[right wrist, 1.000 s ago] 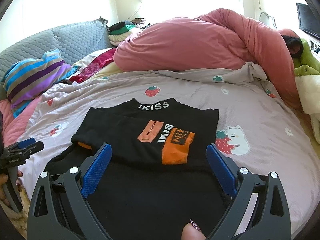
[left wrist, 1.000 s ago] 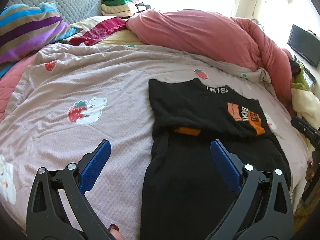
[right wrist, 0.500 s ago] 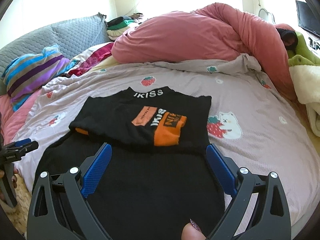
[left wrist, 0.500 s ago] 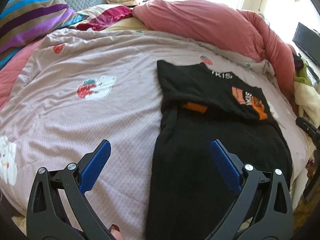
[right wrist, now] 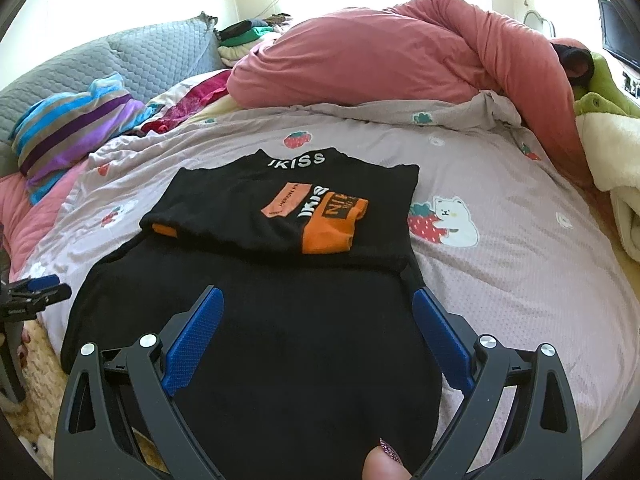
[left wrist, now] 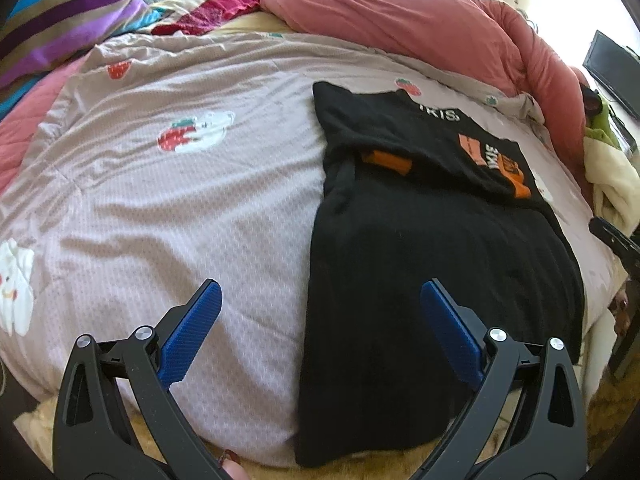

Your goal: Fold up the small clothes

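both tongs, left (left wrist: 320, 308) and right (right wrist: 318, 312), apart over black garment (right wrist: 280, 320); full ikiss collar only right view

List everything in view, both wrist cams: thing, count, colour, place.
black top: 1, black with orange patches, sleeves folded in, near edge of bed
bedspread: 1, mauve with strawberry prints, covering bed
duvet: 1, pink, bunched at far side
striped pillow: 1, blue, purple, tan, far left
headboard cushion: 1, grey quilted, behind pillow
folded clothes stack: 1, mixed colours, far
left gripper: 1, black with blue pads, open, holding nothing
right gripper: 1, same, open over the top
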